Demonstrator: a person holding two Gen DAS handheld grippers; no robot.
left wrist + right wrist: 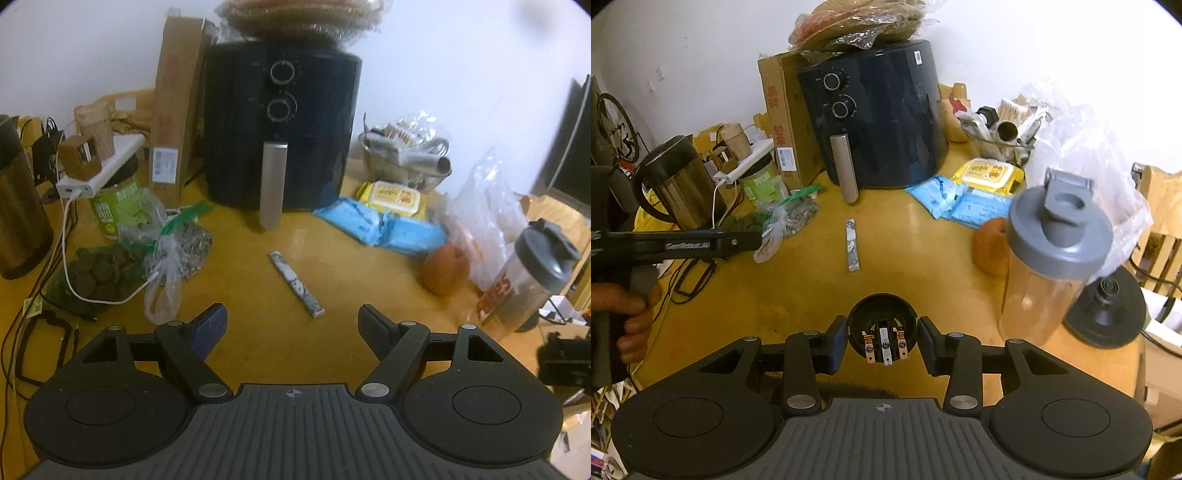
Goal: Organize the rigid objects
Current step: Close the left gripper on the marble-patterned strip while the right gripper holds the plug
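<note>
A slim marbled white-and-grey stick [295, 282] [852, 243] lies on the yellow table [258, 343], just ahead of my left gripper [291, 321]. That gripper is open with nothing between its blue-padded fingers. In the right wrist view it shows from the side at the left, the left gripper [701, 243] held by a hand [631, 317]. My right gripper [882, 341] is shut on a small round black part with metal contacts [882, 325], held above the table's near edge. A clear shaker bottle with a grey lid [1052, 258] [532, 273] stands to the right.
A black air fryer [280, 122] [879, 114] stands at the back with a cardboard box [177, 110] beside it. A steel kettle [679, 184], bagged snacks [110, 273] and cables sit left. Blue and yellow wipe packs [388, 218], an orange fruit [445, 271] and a round black base [1104, 314] sit right.
</note>
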